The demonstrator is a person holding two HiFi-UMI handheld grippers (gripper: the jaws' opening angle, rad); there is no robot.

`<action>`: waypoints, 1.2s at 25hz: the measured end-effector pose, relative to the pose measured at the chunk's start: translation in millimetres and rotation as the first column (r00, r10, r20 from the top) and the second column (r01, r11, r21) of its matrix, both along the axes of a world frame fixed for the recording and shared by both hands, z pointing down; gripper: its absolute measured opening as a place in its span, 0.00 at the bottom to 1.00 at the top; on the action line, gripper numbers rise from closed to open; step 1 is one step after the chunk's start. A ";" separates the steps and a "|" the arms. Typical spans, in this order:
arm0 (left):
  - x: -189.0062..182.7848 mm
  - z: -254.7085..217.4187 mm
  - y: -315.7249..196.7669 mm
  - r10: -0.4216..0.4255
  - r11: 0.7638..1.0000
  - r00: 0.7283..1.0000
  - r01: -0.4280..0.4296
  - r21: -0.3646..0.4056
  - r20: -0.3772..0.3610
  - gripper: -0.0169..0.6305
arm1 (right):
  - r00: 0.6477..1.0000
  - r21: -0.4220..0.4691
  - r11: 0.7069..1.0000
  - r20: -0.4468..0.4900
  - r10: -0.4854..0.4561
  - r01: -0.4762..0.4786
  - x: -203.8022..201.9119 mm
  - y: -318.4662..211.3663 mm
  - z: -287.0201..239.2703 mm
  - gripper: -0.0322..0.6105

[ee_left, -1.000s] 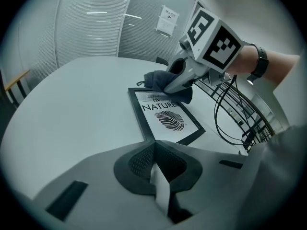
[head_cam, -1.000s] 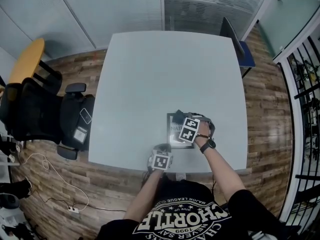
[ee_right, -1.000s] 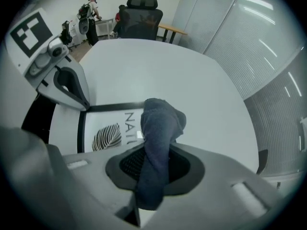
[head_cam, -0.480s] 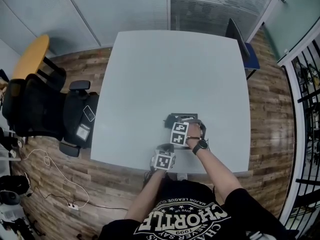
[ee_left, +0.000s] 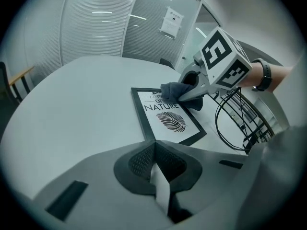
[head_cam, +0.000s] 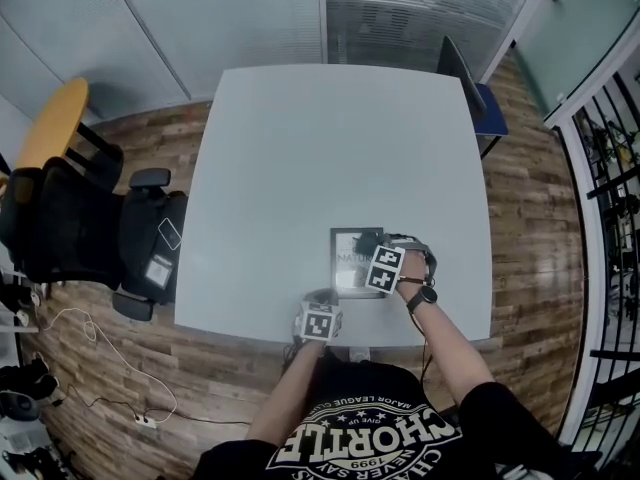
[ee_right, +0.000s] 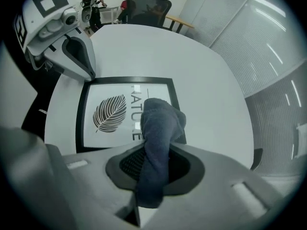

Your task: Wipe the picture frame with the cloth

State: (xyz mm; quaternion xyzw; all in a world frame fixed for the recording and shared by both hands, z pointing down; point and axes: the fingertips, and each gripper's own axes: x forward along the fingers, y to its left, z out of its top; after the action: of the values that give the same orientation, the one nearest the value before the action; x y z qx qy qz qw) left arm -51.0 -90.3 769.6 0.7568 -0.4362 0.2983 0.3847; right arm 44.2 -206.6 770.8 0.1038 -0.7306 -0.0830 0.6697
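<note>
A black picture frame [head_cam: 350,263] with a leaf print lies flat near the table's front edge. My right gripper [head_cam: 379,254] is shut on a dark blue-grey cloth [head_cam: 369,239] and presses it on the frame's far right part. In the right gripper view the cloth [ee_right: 159,127] hangs from the jaws over the print's lettering on the frame [ee_right: 120,110]. My left gripper [head_cam: 320,306] sits at the table's front edge, just left of the frame and apart from it, shut with nothing in it. Its own view shows the frame [ee_left: 165,118], the cloth [ee_left: 174,90] and the right gripper [ee_left: 199,86].
The grey table [head_cam: 300,158] stretches far and left. Black office chairs [head_cam: 90,223] and an orange tabletop [head_cam: 52,120] stand at the left, another chair [head_cam: 468,80] at the far right corner. A black wire rack [ee_left: 237,123] stands right of the table.
My right gripper with the cloth swept left across the frame, then back to its right side. The left gripper has stayed at the front edge.
</note>
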 end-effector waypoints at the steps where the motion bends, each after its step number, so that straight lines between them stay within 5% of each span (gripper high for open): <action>1: 0.5 -0.6 -0.2 0.000 1.000 1.000 0.000 -0.001 0.000 0.04 | 1.000 0.000 1.000 0.001 0.021 -0.021 7.6 -1.2 -0.7 0.17; 9: -1.7 0.8 -0.7 -0.002 1.000 1.000 0.002 -0.006 0.009 0.04 | 0.997 -0.015 0.997 0.012 0.080 -0.080 15.6 -3.7 1.7 0.17; 16: 1.4 -0.4 -0.3 -0.003 1.000 1.000 0.003 -0.014 -0.002 0.04 | 0.981 -0.051 0.998 0.189 0.034 -0.025 -64.6 6.0 -23.4 0.17; 22: -4.1 9.2 -2.8 -0.003 1.000 1.000 0.002 0.016 0.017 0.04 | 0.979 -0.086 0.991 0.185 -0.089 0.106 -118.5 30.7 -4.8 0.17; 30: 0.2 1.0 0.3 -0.011 1.000 1.000 0.011 0.010 0.011 0.04 | 0.991 -0.078 0.996 0.129 -0.019 0.029 -74.8 23.5 4.2 0.17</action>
State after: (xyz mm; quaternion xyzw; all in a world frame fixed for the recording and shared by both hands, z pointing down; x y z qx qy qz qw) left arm -50.8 -90.0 770.6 0.7547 -0.4440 0.2982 0.3800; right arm -30.6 -183.0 774.9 0.0732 -0.7761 -0.0549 0.6239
